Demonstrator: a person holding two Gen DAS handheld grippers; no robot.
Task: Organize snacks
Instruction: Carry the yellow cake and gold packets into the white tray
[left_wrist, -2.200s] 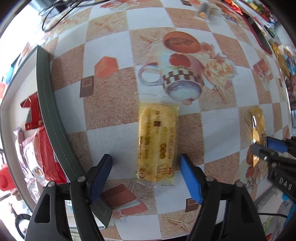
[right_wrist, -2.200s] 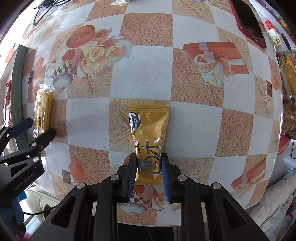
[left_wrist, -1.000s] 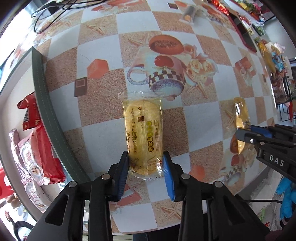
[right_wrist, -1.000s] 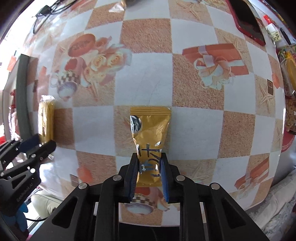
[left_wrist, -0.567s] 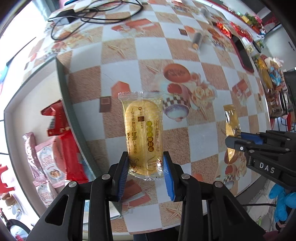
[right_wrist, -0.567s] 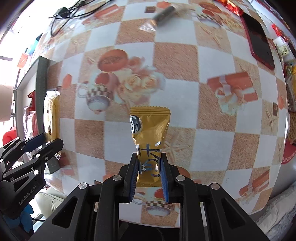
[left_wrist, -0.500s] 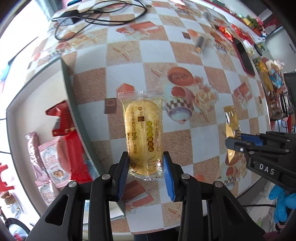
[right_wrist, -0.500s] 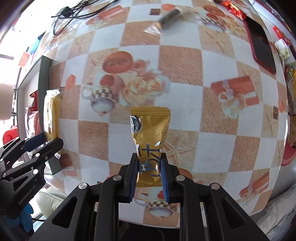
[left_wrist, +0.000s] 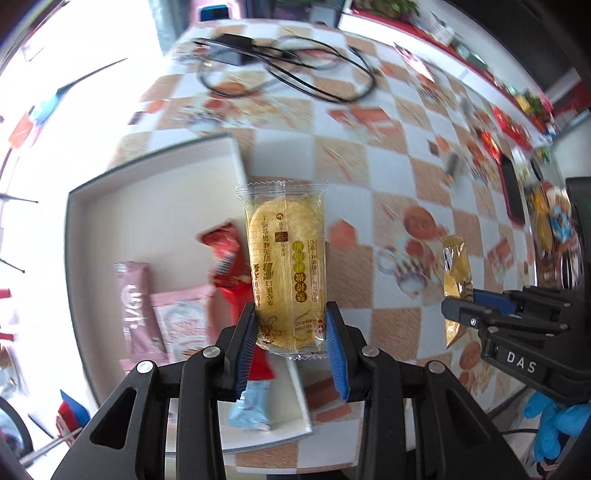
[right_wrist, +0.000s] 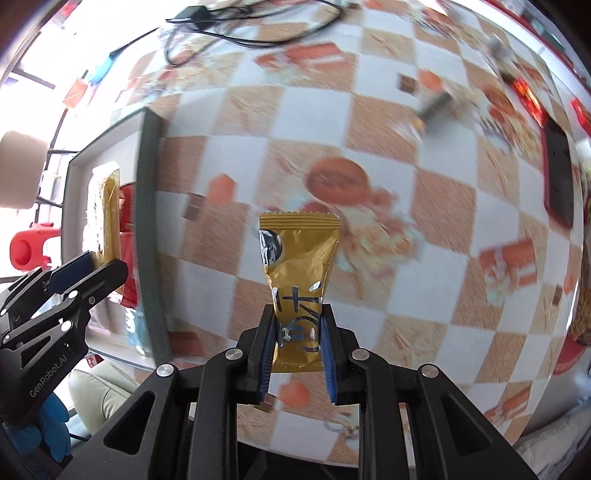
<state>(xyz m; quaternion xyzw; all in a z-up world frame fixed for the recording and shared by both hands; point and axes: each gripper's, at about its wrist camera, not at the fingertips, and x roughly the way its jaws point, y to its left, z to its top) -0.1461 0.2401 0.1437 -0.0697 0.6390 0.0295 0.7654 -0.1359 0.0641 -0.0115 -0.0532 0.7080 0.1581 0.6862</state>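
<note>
While the left gripper (left_wrist: 291, 336) clamps a yellow cracker packet (left_wrist: 286, 273) above the tray (left_wrist: 155, 173), the right gripper (right_wrist: 297, 343) pinches a gold pouch (right_wrist: 297, 291) over the checkered tablecloth (right_wrist: 406, 206).

My left gripper (left_wrist: 290, 334) has matt black plastic fingers with ribbed blue pads, pressing a clear glossy film cracker packet (left_wrist: 286, 273). My right gripper (right_wrist: 297, 345) pinches a shiny gold foil sachet (right_wrist: 297, 284). Tablecloth (right_wrist: 424, 288) appears smooth, printed vinyl; tray (left_wrist: 147, 206) matt white.
</note>
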